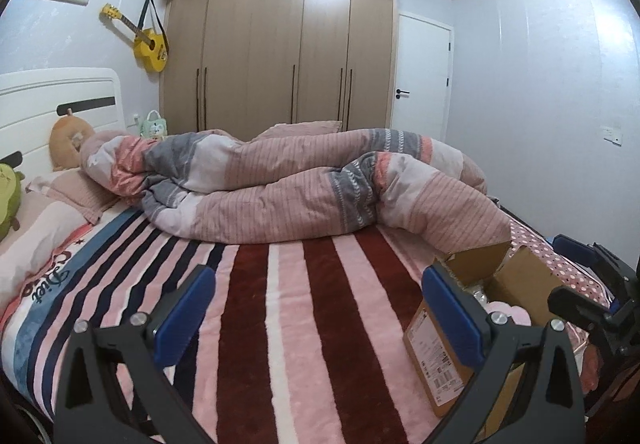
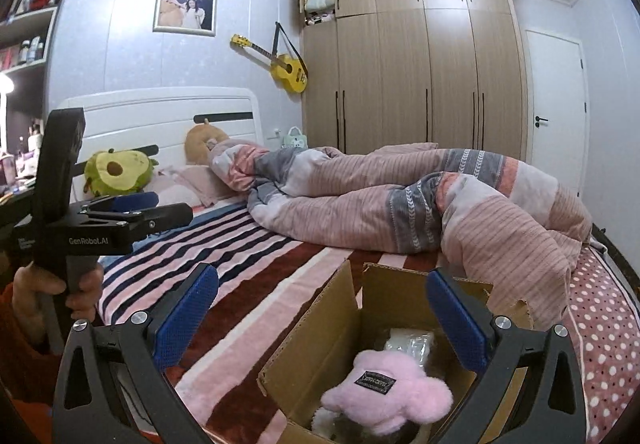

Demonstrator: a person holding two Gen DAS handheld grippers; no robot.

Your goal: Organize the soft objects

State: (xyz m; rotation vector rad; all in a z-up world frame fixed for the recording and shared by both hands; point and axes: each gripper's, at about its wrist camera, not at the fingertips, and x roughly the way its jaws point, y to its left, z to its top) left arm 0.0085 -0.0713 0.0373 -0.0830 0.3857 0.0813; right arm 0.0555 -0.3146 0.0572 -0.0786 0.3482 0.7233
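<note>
An open cardboard box point(image 2: 340, 332) stands on the striped blanket point(image 2: 248, 284) at the foot of the bed; it also shows in the left wrist view point(image 1: 472, 328). A pink fluffy plush point(image 2: 384, 392) lies on top inside it, with a clear plastic packet point(image 2: 408, 344) behind. My right gripper point(image 2: 320, 316) is open and empty, hovering above the box. My left gripper point(image 1: 316, 308) is open and empty over the blanket, left of the box; it also appears in the right wrist view point(image 2: 152, 212). A green avocado plush point(image 2: 118, 172) and an orange plush point(image 2: 200, 142) rest by the headboard.
A crumpled pink and grey duvet point(image 2: 400, 200) covers the far half of the bed. A pink pillow point(image 1: 80, 192) lies near the headboard point(image 1: 56, 100). A wardrobe point(image 1: 280, 44), a door point(image 1: 424, 80) and a yellow guitar point(image 1: 148, 40) line the walls. Shelves point(image 2: 28, 24) stand at left.
</note>
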